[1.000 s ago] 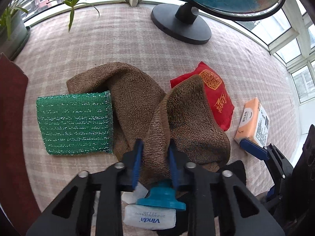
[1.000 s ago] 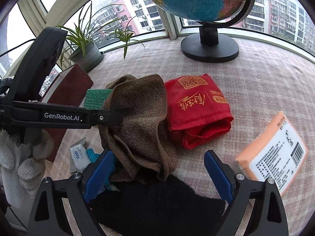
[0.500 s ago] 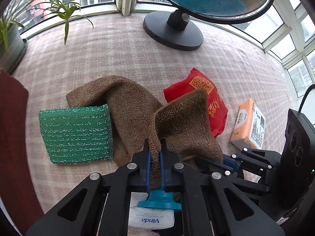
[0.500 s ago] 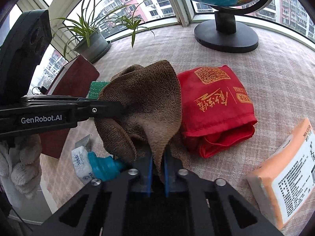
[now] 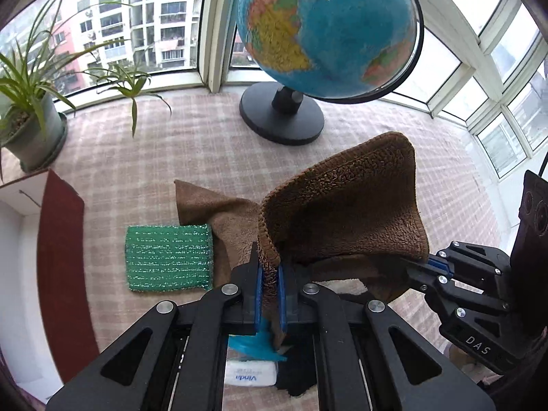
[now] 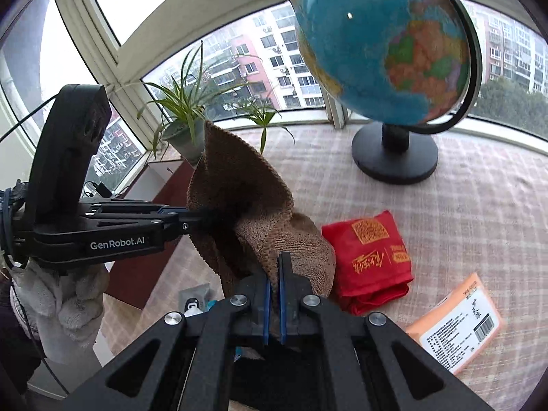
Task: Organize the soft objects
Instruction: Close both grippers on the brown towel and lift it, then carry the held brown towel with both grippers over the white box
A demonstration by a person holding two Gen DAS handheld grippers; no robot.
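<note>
Your left gripper point(image 5: 269, 286) pinched on fuzzy brown terry towel point(image 5: 346, 205) near edge, your right gripper point(image 6: 273, 286) clamping its right corner, towel slung between them.

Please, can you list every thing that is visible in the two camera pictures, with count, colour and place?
towel: 1, brown, lifted, pinched by both grippers
scouring pad: 1, green, on tablecloth left of towel
cloth bag: 1, red, on tablecloth right of towel
tissue pack: 1, orange, near right
Vinda pack: 1, white, under left gripper
black cloth: 1, beside Vinda pack
globe: 1, blue, far centre
potted plant: 1, green, far left
tablecloth: 1, pink checked
left gripper: black, blue pads, shut on towel
right gripper: same, shut on towel
gloved hand: 1, white, holds left gripper
</note>
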